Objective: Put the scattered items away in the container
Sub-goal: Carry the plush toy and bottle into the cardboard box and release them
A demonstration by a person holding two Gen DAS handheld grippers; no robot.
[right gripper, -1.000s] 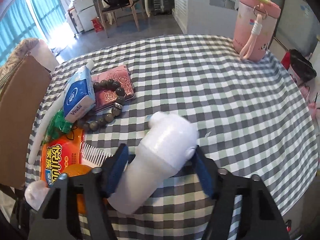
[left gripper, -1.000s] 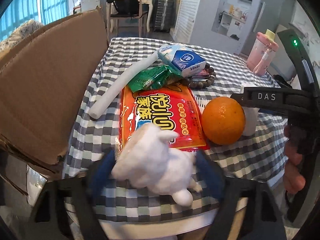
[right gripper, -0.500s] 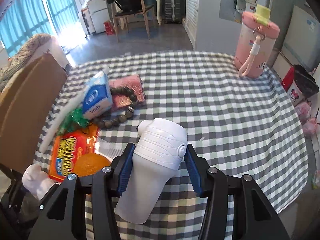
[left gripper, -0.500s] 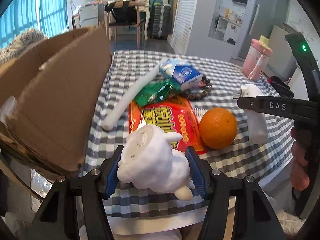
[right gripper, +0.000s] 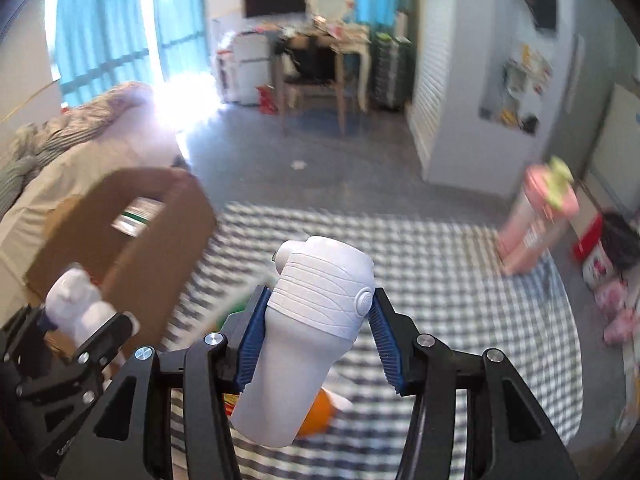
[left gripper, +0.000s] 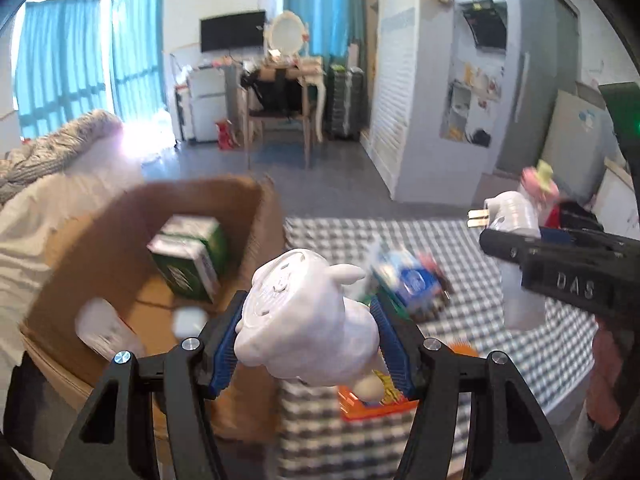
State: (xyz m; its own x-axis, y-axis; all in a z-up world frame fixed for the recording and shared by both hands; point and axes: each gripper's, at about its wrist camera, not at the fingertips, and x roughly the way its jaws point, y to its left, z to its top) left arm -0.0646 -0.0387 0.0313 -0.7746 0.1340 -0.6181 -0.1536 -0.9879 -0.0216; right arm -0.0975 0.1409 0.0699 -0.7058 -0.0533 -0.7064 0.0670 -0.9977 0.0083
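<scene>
White figurine (left gripper: pixel 308 320) sits clamped in left hand-held gripper (left gripper: pixel 308 344).

a pink bottle (right gripper: pixel 536 220) with a yellow-green cap stands at the far right edge of the checked worktop (right gripper: pixel 440 280). beyond it, on the grey floor, are a wooden chair (left gripper: pixel 280 120), a white mini fridge (left gripper: pixel 206 100) and teal curtains (left gripper: pixel 80 52). a wall tv (left gripper: pixel 232 30) hangs above.

left hand-held gripper (left gripper: pixel 308 336) — clamped, raised | right hand-held gripper (right gripper: pixel 316 338) — clamped, raised
</scene>
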